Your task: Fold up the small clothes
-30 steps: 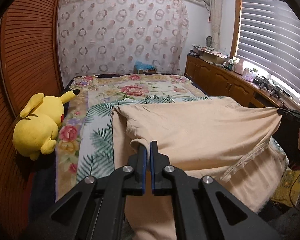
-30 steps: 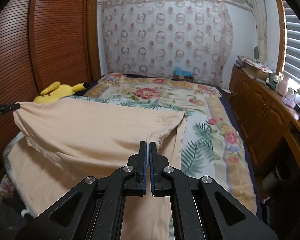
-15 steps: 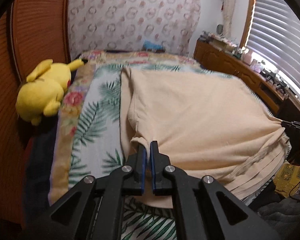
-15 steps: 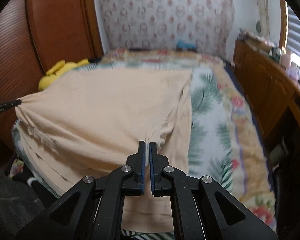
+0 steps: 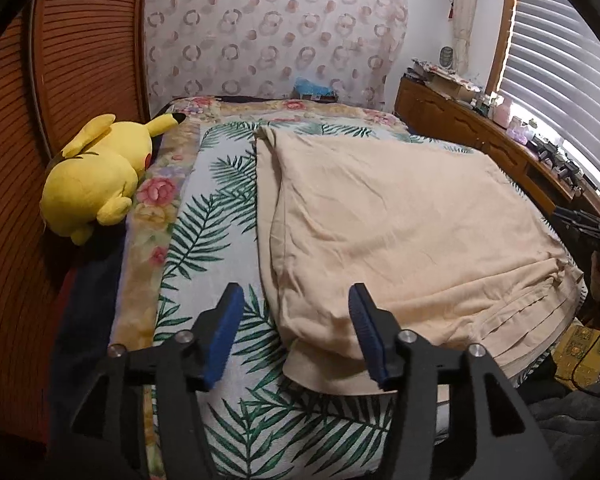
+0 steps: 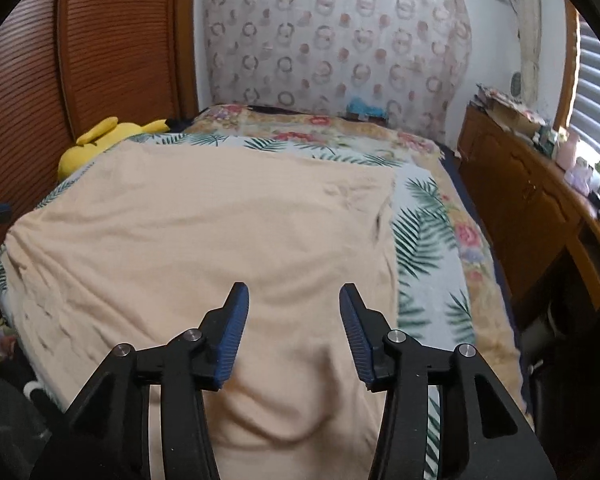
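At the bottom of the left wrist view my left tool point(image 5: 296, 320) points down and forward over the bed, its blue-padded fingers having just come apart; the near left corner of the peach-coloured cotton garment point(image 5: 400, 232) lies loose between them, and neither pad presses on it. My right tool point(image 6: 294, 320) sits in the same downward-forward pose at the bottom of its own view, its fingers likewise just opened, with the garment's near edge below and between them, ungripped. The garment is spread flat on the palm-leaf and floral bedspread point(image 5: 216, 216), its folded upper layer over a pleated lower layer at the right of the left view. Its long axis runs side to side across the foot of the bed. Farther off, at the left edge, a yellow plush toy point(image 5: 96, 172) lies against the slatted wooden wardrobe door point(image 5: 80, 52).
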